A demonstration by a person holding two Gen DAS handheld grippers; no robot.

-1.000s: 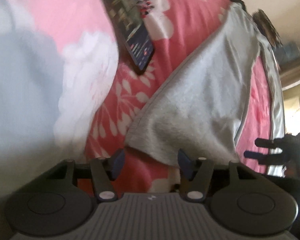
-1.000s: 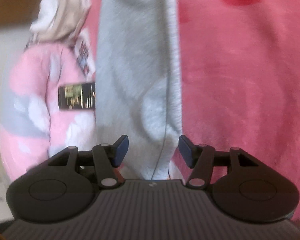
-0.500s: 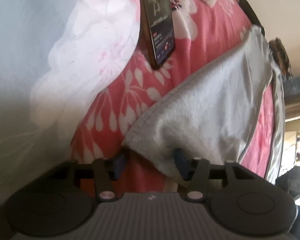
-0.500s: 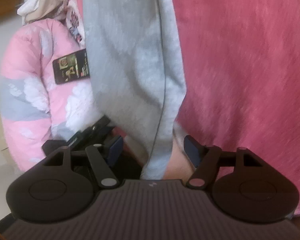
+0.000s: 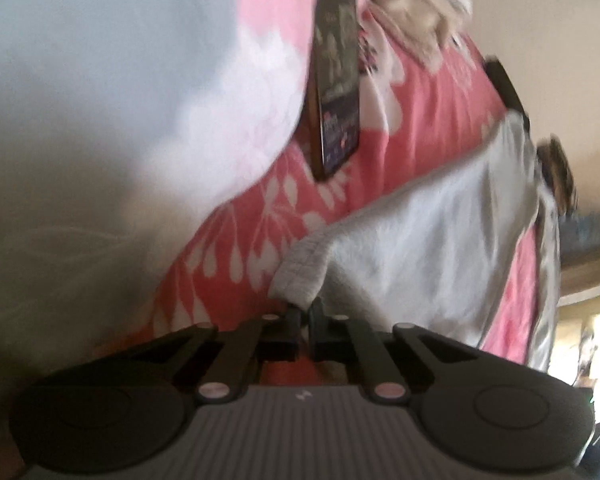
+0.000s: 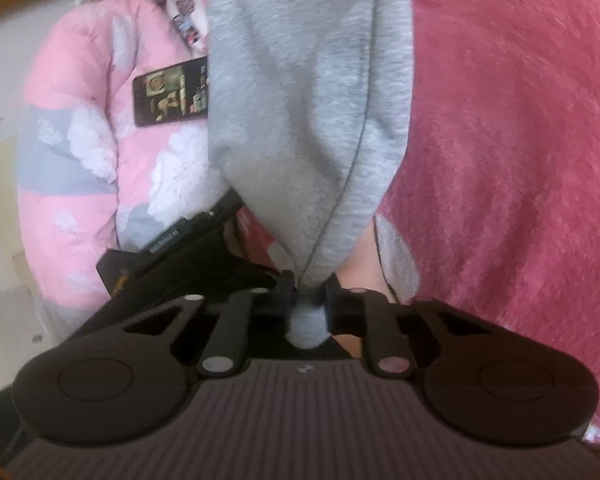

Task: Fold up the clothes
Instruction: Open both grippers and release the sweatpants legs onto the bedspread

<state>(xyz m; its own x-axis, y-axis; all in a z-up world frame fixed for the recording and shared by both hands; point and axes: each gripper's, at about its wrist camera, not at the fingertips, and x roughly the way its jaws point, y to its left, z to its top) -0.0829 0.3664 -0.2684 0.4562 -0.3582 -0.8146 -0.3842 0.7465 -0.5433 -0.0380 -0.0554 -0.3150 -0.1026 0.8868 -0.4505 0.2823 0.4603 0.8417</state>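
The soft grey fleece garment (image 6: 300, 92) is laid out long on the bed, on the fuzzy dark pink blanket (image 6: 520, 128), and it is held at its near end by both grippers. The left gripper (image 5: 305, 312) is pinched tight on the ribbed hem corner (image 5: 300, 276) of the grey cloth. The jaws of the right gripper (image 6: 309, 294) are closing, and a bunched bit of the same cloth is squeezed between them — a small wad is pushed out behind the jaws. No fold can be seen in the garment yet; it is only gripped, so the folding looks just begun. The cloth is yet to be lifted, carried over and laid down on itself, and smoothed. A dark phone with a lit screen (image 5: 336, 92) is left lying beside the garment, by a puffy pink quilt with white and grey flowers (image 6: 84, 152) — it is not touched.
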